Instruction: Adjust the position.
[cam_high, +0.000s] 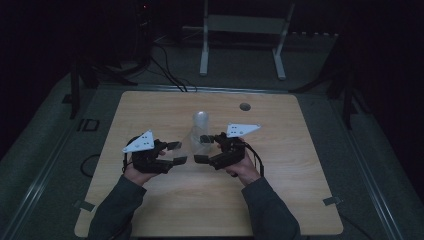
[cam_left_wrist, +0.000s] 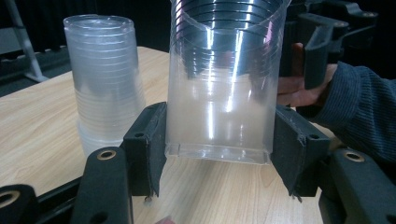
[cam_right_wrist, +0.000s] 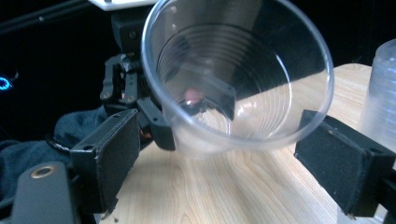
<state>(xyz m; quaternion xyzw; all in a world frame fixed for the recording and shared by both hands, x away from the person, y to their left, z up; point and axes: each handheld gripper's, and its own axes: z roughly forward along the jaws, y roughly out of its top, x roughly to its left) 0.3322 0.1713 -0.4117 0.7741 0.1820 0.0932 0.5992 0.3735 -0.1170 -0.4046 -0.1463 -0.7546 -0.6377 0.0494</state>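
Note:
A clear plastic cup (cam_high: 188, 144) lies tipped on its side just above the wooden table (cam_high: 150, 115), between the two grippers. My left gripper (cam_left_wrist: 219, 156) is shut on the cup's base (cam_left_wrist: 217, 140), with both pads pressed against its wall. Seen through the cup, the left gripper's fingers (cam_right_wrist: 159, 128) hold its far end. The cup's open mouth (cam_right_wrist: 238, 74) faces my right gripper (cam_right_wrist: 229, 163), which is open, its pads standing off either side of the rim. In the high view the left gripper (cam_high: 177, 153) and right gripper (cam_high: 202, 149) almost meet.
A stack of clear cups (cam_high: 201, 121) stands upright just behind the grippers; the same stack (cam_left_wrist: 105, 88) is close on the left gripper's left. A round cable hole (cam_high: 244, 106) sits near the table's far edge. A white stand (cam_high: 240, 25) and cables are on the floor beyond.

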